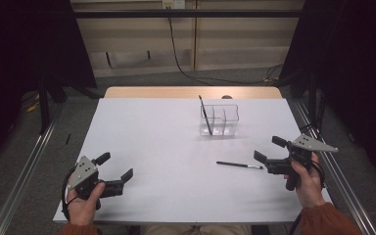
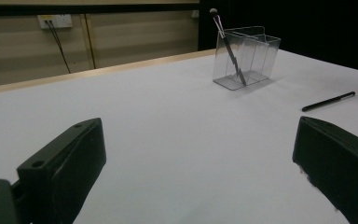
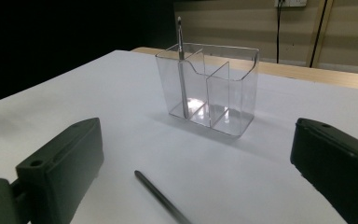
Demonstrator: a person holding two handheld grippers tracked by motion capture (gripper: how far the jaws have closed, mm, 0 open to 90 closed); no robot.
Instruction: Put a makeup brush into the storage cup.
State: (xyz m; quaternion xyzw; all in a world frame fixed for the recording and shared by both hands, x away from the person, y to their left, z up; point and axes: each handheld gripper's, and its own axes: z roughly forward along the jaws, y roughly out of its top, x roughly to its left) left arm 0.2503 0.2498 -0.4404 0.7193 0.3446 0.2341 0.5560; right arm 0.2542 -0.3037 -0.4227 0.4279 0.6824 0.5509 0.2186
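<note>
Lying loose, brush (image 3: 161, 198) runs off right gripper view's edge.

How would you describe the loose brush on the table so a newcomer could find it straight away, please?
On the white table, look before the clear organizer. The loose brush lies flat beside the right gripper; the other brush stands inside the organizer.

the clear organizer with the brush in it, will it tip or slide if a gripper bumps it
Probably slides easily: the clear organizer looks thin-walled and light on the smooth white table. It might tip, being tall for its narrow base. The brush leaning in one compartment adds little weight and would likely rattle.
</note>
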